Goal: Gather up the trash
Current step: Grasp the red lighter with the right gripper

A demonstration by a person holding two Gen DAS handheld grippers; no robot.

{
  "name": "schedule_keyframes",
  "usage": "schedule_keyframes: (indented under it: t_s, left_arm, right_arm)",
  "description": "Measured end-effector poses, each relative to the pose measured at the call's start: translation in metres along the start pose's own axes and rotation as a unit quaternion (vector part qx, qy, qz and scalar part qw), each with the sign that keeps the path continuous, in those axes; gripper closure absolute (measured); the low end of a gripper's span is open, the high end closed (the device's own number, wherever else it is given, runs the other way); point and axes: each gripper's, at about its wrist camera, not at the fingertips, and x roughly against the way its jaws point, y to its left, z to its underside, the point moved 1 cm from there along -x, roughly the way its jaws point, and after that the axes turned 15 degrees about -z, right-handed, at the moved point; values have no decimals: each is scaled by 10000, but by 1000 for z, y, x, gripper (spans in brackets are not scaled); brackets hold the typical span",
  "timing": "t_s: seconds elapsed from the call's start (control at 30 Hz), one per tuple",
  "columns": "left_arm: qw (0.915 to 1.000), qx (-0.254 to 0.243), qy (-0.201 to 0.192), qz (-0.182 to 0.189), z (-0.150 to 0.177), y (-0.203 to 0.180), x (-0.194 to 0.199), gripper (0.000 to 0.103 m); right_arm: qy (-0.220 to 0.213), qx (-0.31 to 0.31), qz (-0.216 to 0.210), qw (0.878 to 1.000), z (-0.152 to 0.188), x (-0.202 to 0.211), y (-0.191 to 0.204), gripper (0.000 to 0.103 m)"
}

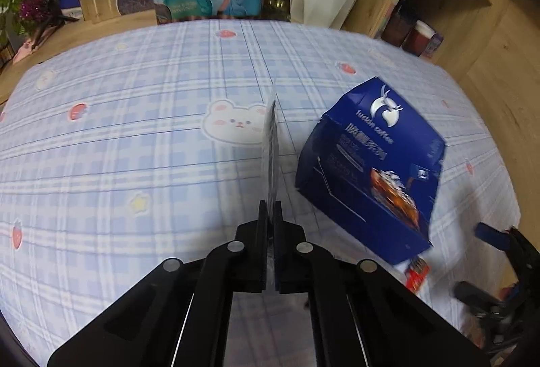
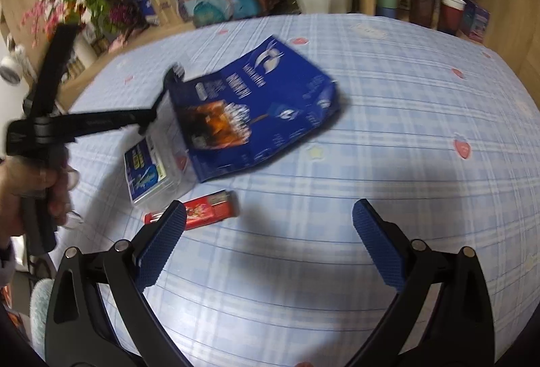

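At the centre of the left wrist view, your left gripper (image 1: 270, 215) is clenched on the near edge of a thin clear plastic package (image 1: 271, 151), which stands edge-on and rises toward the middle of the frame. To its right sits a dark blue coffee box (image 1: 368, 164), tilted on the blue plaid tablecloth (image 1: 135, 131), with a red wrapper (image 1: 416, 272) showing at its lower right corner. In the right wrist view, your right gripper (image 2: 270, 232) is released, its jaws spread wide above bare cloth at the lower middle of the frame. Just beyond its left finger lies the red wrapper (image 2: 202, 210); above that are the package (image 2: 152, 164) and the blue box (image 2: 256, 110). Your hand (image 2: 30, 188) grips the left tool at the left edge.
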Motion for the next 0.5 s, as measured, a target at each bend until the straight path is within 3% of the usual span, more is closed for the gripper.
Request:
schedule_keyframes:
  t_s: [0.13,0.33,0.5]
  left_arm:
    - [9996,128,-235,23,10,15,24,100]
    - [9974,385,-607,6,29,34,61,100]
    - [9962,402,-768,25,50,34,78,100]
  right_arm:
    - [377,126,389,9985,-6,-27,15,6]
    - [489,-263,611,9966,-10,-51,17,6]
    - [720,50,796,9942,-4,-60,31,6]
